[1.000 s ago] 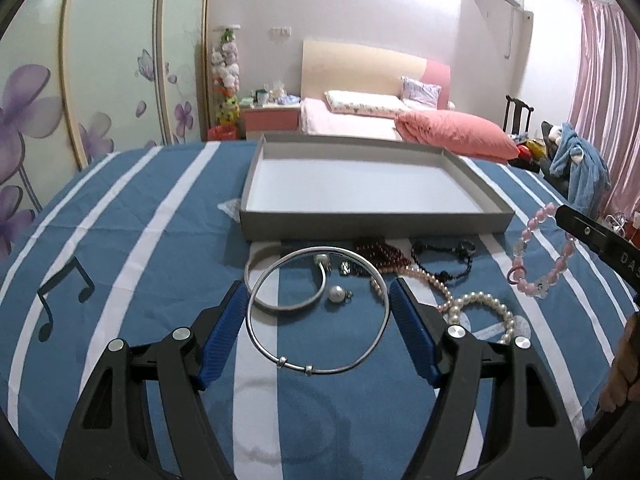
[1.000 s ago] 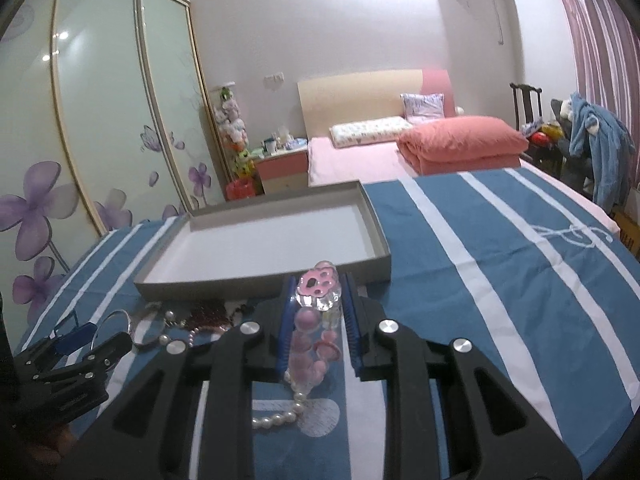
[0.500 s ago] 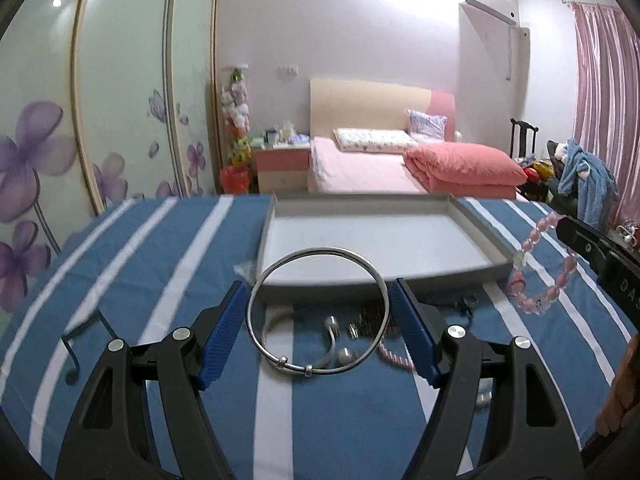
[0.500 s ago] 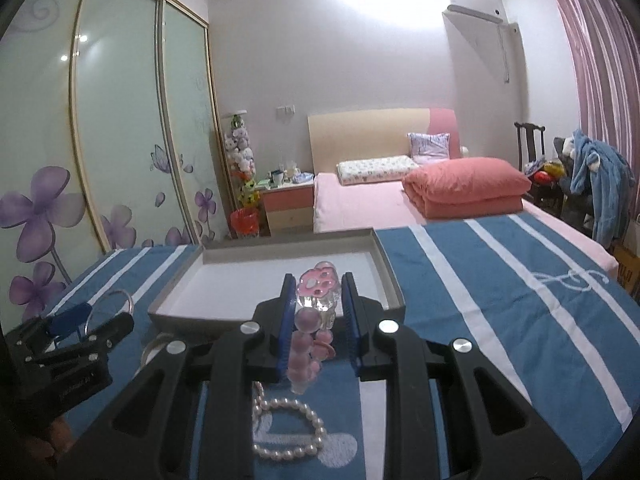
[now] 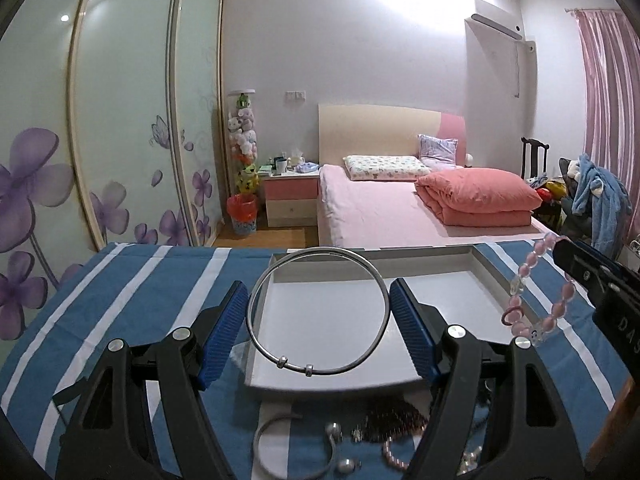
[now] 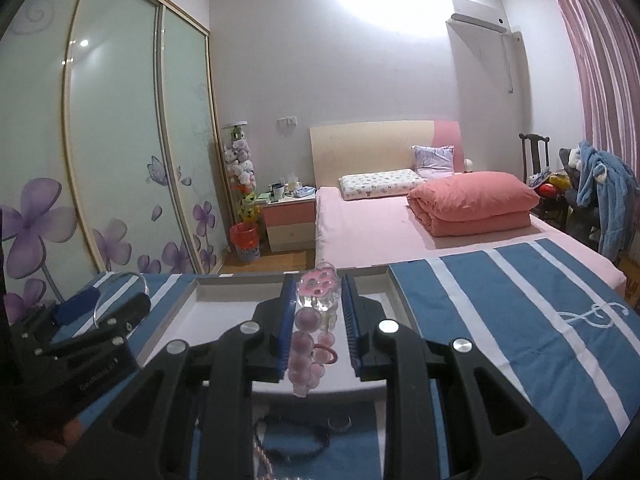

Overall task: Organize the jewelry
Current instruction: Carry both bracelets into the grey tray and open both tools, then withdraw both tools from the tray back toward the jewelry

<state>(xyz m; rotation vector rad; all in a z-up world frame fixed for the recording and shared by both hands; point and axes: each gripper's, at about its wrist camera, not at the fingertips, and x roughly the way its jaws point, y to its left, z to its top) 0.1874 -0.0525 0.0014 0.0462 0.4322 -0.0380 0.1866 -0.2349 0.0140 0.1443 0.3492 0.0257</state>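
Your blue striped cloth (image 5: 120,320) carries a grey tray (image 5: 320,384); loose bracelets (image 5: 360,440) lie just before its near wall.

This is a bedroom in a home. A bed (image 5: 372,216) with a cream-and-pink headboard (image 5: 390,130) carries a patterned pillow (image 5: 384,168) and a folded salmon-pink quilt (image 5: 478,200). Beside it stands a pink nightstand (image 5: 291,198) crowded with small items, next to a tall column of plush toys (image 5: 242,144). Sliding wardrobe doors (image 5: 104,128) printed with purple flowers fill the left wall; pink curtains (image 5: 608,120) and a wall-mounted air conditioner (image 5: 496,26) sit to the right.
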